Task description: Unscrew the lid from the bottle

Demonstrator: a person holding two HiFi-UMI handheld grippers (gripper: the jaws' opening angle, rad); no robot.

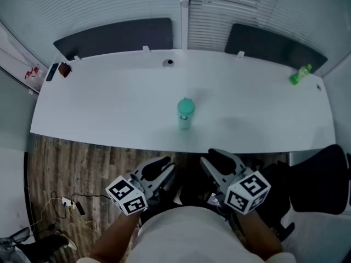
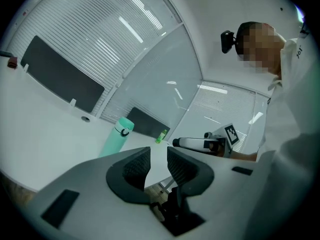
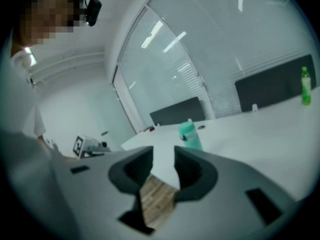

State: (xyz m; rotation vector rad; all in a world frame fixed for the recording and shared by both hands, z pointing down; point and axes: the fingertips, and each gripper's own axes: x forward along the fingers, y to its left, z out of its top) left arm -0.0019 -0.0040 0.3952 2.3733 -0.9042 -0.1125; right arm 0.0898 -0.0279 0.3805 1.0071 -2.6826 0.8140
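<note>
A teal bottle [image 1: 185, 114] with its lid on stands upright near the front middle of the white table [image 1: 109, 108]. Both grippers hang below the table's front edge, close to the person's body and apart from the bottle. My left gripper [image 1: 166, 166] is open, its jaws a little apart with nothing between them [image 2: 158, 156]; the bottle [image 2: 116, 136] shows ahead to its left. My right gripper [image 1: 211, 159] is likewise open and empty [image 3: 163, 156], with the bottle [image 3: 190, 135] just above its right jaw.
A green bottle [image 1: 300, 74] stands at the table's far right corner. A small dark object [image 1: 64, 69] lies at the far left, a cable hole [image 1: 169, 62] at the back. Dark panels [image 1: 115, 37] line the back edge. A black chair [image 1: 321, 179] sits at the right.
</note>
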